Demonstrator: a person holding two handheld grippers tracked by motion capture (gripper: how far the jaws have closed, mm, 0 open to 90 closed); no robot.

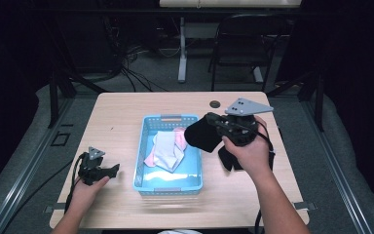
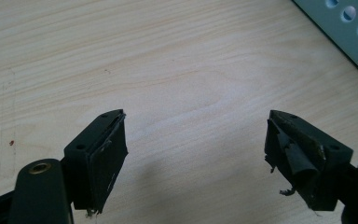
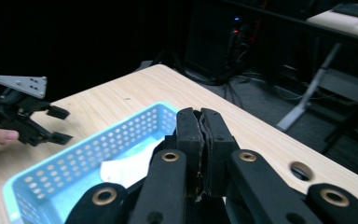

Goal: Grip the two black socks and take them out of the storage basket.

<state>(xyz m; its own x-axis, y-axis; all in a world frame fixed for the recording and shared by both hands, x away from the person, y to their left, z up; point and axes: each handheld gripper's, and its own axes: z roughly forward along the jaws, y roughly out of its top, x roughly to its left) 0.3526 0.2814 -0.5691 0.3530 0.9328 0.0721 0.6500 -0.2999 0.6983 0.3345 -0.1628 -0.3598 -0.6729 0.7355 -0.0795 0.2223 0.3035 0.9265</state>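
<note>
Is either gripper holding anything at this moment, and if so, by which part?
The right gripper is shut on a black cloth item, pinched at one edge so the rest hangs over the light blue perforated plastic basket. The left gripper is open and holds nothing.

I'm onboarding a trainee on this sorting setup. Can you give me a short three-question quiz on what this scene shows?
1. True or false: the right gripper is shut on a black cloth near the blue basket.
2. Which stands open over bare table? A) left gripper B) right gripper C) both
3. Fill in: the pale and pink cloths lie inside the ____.

Key
1. True: in the high view the cloth hangs from its closed jaws at the basket's right rim.
2. A: its jaws stand wide apart with nothing between them.
3. Basket.
</note>
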